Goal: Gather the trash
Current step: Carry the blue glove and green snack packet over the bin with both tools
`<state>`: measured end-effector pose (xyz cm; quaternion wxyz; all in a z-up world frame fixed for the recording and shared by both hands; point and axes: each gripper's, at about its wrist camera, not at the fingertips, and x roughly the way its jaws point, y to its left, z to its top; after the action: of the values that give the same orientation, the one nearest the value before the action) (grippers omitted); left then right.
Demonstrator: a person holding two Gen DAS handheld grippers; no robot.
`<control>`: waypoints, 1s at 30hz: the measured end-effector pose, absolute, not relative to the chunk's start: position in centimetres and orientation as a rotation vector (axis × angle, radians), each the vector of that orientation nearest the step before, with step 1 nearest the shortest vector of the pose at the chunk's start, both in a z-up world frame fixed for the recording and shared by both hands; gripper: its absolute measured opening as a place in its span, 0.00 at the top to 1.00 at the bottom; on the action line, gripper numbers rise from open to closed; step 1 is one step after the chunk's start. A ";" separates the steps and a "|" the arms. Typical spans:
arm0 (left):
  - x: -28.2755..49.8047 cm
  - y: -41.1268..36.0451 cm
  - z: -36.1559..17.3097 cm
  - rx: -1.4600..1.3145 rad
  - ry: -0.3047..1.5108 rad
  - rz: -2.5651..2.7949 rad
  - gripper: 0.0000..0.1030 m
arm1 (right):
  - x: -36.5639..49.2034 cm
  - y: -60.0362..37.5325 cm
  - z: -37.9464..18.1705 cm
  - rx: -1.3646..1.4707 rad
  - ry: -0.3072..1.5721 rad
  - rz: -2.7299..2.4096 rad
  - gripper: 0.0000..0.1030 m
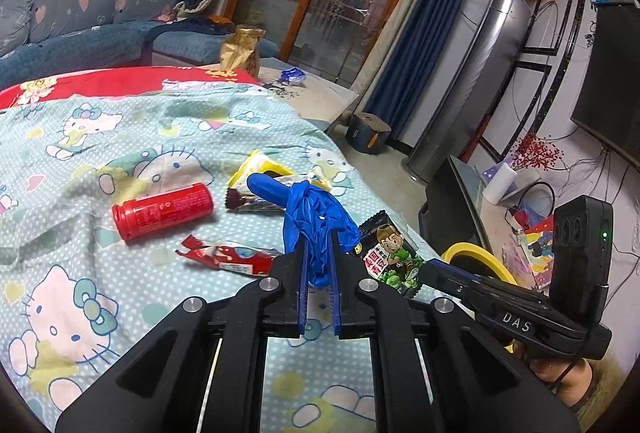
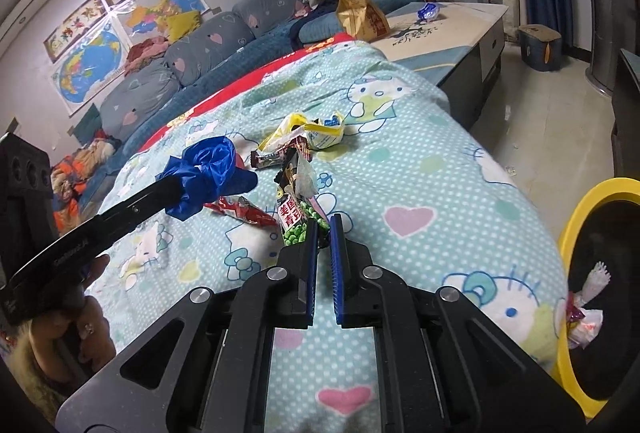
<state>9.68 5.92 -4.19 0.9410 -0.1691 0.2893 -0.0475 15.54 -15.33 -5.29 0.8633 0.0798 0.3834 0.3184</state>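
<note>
A: Entry, tongs first. Left gripper (image 1: 318, 265) is closed down on a crumpled blue glove (image 1: 314, 213); the pads pinch a bunched fold and the rest of the glove stands up above the tips, one finger poking out to the side. It looks clear of the bedspread (image 1: 80, 161).

B: And the right?

A: Right gripper (image 2: 324, 233) is closed to a narrow slot, nipping the lower edge of the green pea snack packet (image 2: 294, 217). The packet rises from the tips, creased and leaning, with its far end over the other wrappers.

B: Handling?

A: My judgement: both are near weightless and limp. The glove is soft and grippy, so a bunch hold should keep. The packet is slick foil, held only by an edge, so it could slide out if swung fast.

B: What remains?

A: On the bedspread beyond the left tips: a red can (image 1: 162, 211) lying on its side, a red wrapper (image 1: 228, 257) just in front, a dark wrapper (image 1: 250, 203), a yellow wrapper (image 1: 264, 169). The can is stiff and round, best taken across its middle.

B: Bin?

A: The yellow-rimmed bin (image 2: 576, 229) stands off the bed's right edge, some scraps already inside. Both loads appear ready to go there.
</note>
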 end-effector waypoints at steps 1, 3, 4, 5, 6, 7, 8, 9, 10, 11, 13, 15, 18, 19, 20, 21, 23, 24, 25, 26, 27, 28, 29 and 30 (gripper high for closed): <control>9.7 5.7 -4.1 -0.343 0.589 -0.100 0.92 | 15.4 -15.6 -5.1 0.172 0.800 0.664 0.96; 9.6 5.2 -3.9 -0.337 0.587 -0.109 0.92 | 15.3 -16.1 -5.0 0.177 0.795 0.661 0.96; 9.6 5.0 -3.8 -0.334 0.586 -0.114 0.92 | 15.2 -16.3 -4.9 0.181 0.792 0.660 0.96; 9.6 4.8 -3.6 -0.332 0.584 -0.120 0.92 | 15.1 -16.6 -4.8 0.187 0.789 0.658 0.96; 9.6 4.5 -3.5 -0.328 0.582 -0.126 0.92 | 15.0 -16.8 -4.7 0.190 0.786 0.657 0.96; 9.6 4.2 -3.4 -0.325 0.580 -0.132 0.92 | 14.9 -17.0 -4.6 0.193 0.782 0.653 0.96; 9.6 4.0 -3.3 -0.324 0.578 -0.137 0.92 | 14.8 -17.2 -4.5 0.193 0.778 0.649 0.96; 9.6 3.8 -3.2 -0.321 0.576 -0.141 0.92 | 14.7 -17.5 -4.3 0.192 0.773 0.643 0.96; 9.6 3.6 -3.1 -0.319 0.574 -0.147 0.92 | 14.6 -17.8 -4.2 0.193 0.769 0.638 0.96; 9.6 3.4 -3.0 -0.318 0.573 -0.152 0.92 | 14.5 -18.1 -4.1 0.195 0.765 0.633 0.96; 9.5 3.0 -2.8 -0.313 0.570 -0.161 0.92 | 14.4 -18.7 -3.8 0.197 0.758 0.620 0.97; 9.5 2.5 -2.7 -0.308 0.569 -0.171 0.92 | 14.4 -19.2 -3.6 0.199 0.753 0.610 0.97; 9.5 1.9 -2.6 -0.301 0.568 -0.187 0.92 | 14.3 -20.3 -3.6 0.203 0.746 0.590 0.97; 9.6 1.7 -2.5 -0.298 0.567 -0.192 0.92 | 14.3 -20.7 -3.5 0.205 0.743 0.582 0.97; 9.6 1.4 -2.4 -0.294 0.567 -0.198 0.92 | 14.2 -21.0 -3.5 0.206 0.741 0.577 0.97; 9.7 1.1 -2.4 -0.292 0.567 -0.203 0.92 | 14.2 -21.4 -3.5 0.208 0.740 0.570 0.97; 9.8 0.6 -2.4 -0.287 0.567 -0.213 0.92 | 14.2 -22.1 -3.3 0.210 0.734 0.555 0.97; 9.8 0.3 -2.4 -0.284 0.569 -0.219 0.92 | 14.2 -22.4 -3.3 0.211 0.732 0.549 0.97; 9.9 0.0 -2.4 -0.281 0.571 -0.226 0.92 | 14.1 -22.8 -3.2 0.213 0.729 0.540 0.97; 9.9 -0.3 -2.4 -0.278 0.572 -0.230 0.92 | 14.1 -23.3 -3.3 0.214 0.728 0.534 0.97; 10.0 -0.6 -2.4 -0.274 0.573 -0.237 0.92 | 14.1 -23.7 -3.3 0.216 0.726 0.524 0.97; 10.0 -0.9 -2.3 -0.270 0.574 -0.244 0.92 | 14.1 -24.1 -3.2 0.218 0.725 0.518 0.97; 10.0 -1.1 -2.3 -0.266 0.575 -0.249 0.92 | 14.0 -24.4 -3.2 0.220 0.723 0.510 0.97; 10.1 -1.5 -2.3 -0.262 0.575 -0.256 0.92 | 14.0 -24.7 -3.2 0.221 0.722 0.502 0.97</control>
<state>10.05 -1.49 -2.29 0.9424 -0.1286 0.2821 -0.1255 14.02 -24.74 -3.17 0.8990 0.1067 0.3487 0.2427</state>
